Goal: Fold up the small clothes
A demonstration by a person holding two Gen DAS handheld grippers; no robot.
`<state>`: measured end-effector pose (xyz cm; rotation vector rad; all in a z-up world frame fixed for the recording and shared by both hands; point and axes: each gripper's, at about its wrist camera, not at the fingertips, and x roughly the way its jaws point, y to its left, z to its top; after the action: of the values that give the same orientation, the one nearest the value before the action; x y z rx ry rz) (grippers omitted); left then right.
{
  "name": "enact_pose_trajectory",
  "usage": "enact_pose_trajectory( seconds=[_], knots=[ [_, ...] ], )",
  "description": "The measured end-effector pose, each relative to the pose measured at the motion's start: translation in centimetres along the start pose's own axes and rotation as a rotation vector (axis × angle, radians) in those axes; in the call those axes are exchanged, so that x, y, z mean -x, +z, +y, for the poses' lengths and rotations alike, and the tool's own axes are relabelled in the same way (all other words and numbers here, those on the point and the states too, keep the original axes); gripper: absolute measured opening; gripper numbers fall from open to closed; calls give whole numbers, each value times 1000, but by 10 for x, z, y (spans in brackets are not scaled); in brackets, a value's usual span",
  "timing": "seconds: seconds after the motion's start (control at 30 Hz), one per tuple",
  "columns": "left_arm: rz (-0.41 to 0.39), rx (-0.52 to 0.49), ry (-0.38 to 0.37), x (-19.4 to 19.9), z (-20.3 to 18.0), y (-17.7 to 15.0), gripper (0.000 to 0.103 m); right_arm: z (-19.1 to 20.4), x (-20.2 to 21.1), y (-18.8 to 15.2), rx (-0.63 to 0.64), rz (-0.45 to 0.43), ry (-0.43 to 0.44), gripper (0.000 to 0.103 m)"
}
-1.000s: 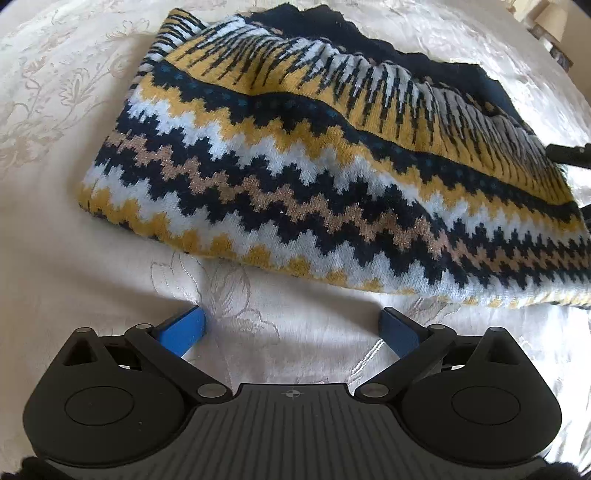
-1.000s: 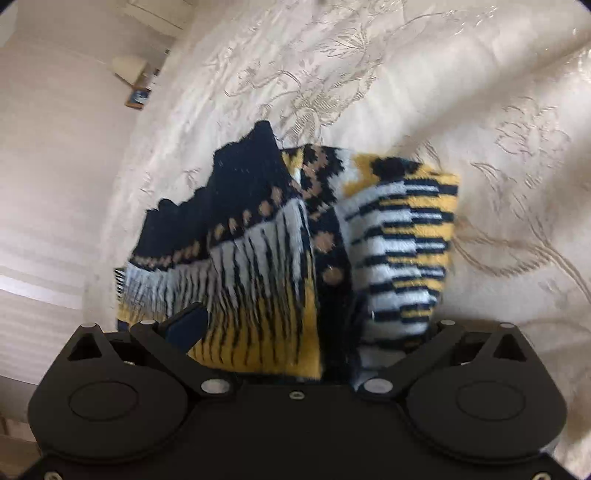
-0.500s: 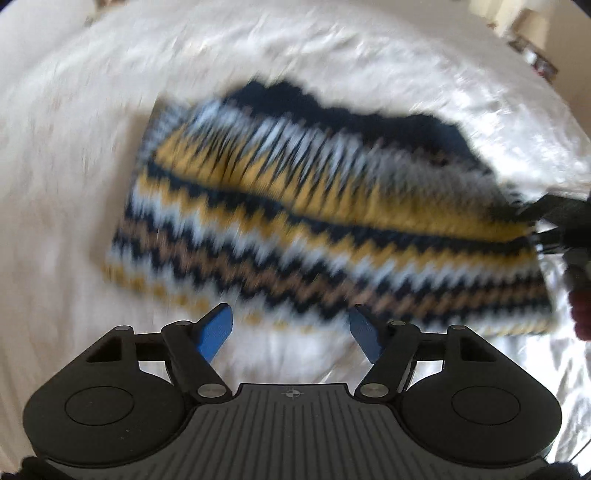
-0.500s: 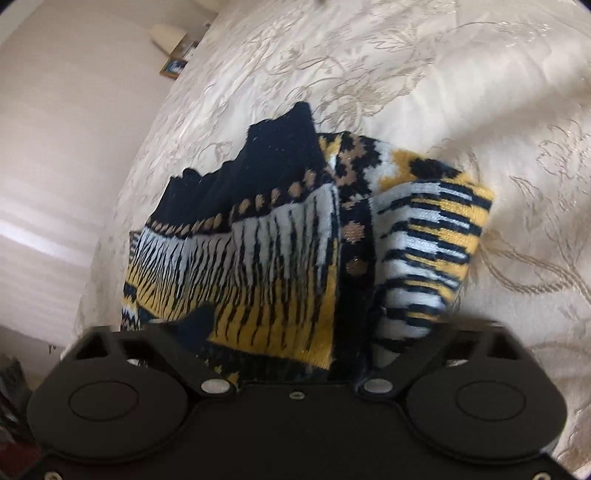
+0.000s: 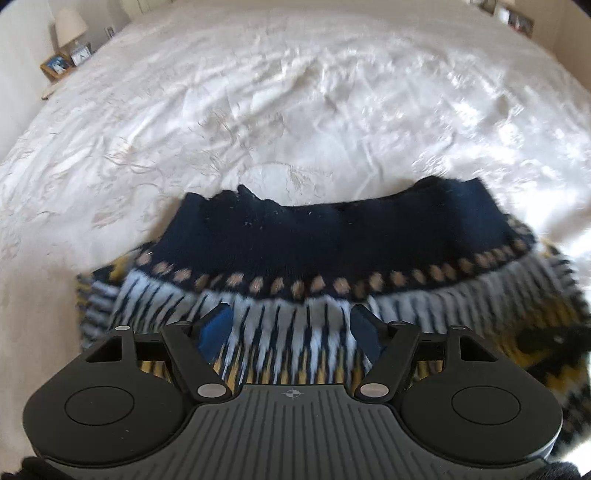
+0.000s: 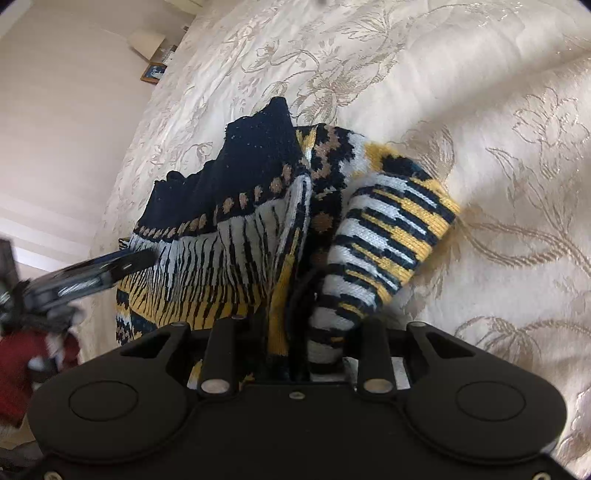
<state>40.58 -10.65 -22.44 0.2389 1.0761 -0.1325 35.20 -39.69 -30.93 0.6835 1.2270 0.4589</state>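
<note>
Gripping the patterned knit sweater (image 6: 258, 229) at one end, my right claw (image 6: 295, 354) has its fingers drawn close together with bunched layers of fabric, including a striped cuff or sleeve end (image 6: 391, 243), packed between them. I judge the hold is meant to keep the stacked layers together so the fold does not slide apart while the other side is handled.

The sweater lies on the bed, on a cream embroidered bedspread (image 5: 295, 92), partly folded. From the left wrist view its dark navy band (image 5: 332, 236) is the far edge, with a row of tan dots below it and white, black and yellow stripes nearest me.

My left claw (image 5: 291, 332) stands partly open over the striped panel. Its blue pads (image 5: 218, 328) sit at either side of a stretch of fabric; whether they press on the knit or only hover above it I cannot tell, as the view is blurred. It grips nothing at this moment. From the right wrist view, the left claw's dark fingers reach in at the sweater's left edge.

Judgement: the left claw is placed to take hold of the striped panel or to press it flat, while the right anchors the gathered end. Risk noted: the thick knit could spring open if either side lets go early.

A lamp (image 5: 70, 27) stands on a bedside stand beyond the bed.
</note>
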Motion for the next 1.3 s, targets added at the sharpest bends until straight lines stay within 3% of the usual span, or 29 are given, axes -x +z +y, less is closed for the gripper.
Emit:
enact_pose_trajectory(
  seconds=[0.1,0.27,0.47,0.57,0.7,0.77,1.0,1.13,1.3],
  knots=[
    [102,-79,14,-30,-7,2,72,8,-1,1,0,3,-33,38],
    [87,-40,-25,-25,4,6,72,21,3,3,-2,-3,-79,36],
    [-37,-18,-72,45,16,-29,71,42,14,3,-7,-26,-146,31],
    [-21,-66,-107,53,10,-57,71,58,19,3,-19,-38,-186,31],
    [70,-89,-134,24,6,-80,71,85,23,5,-3,-48,-254,31],
    [68,-103,-156,18,9,-82,71,101,24,6,6,-53,-278,31],
    [-64,106,-281,71,78,-86,71,182,20,17,86,-81,-293,30],
    [-90,193,-288,98,127,-108,71,231,-5,24,135,-64,-275,30],
    [-70,279,-258,113,178,-138,71,271,-67,26,169,-6,-266,30]
  ],
)
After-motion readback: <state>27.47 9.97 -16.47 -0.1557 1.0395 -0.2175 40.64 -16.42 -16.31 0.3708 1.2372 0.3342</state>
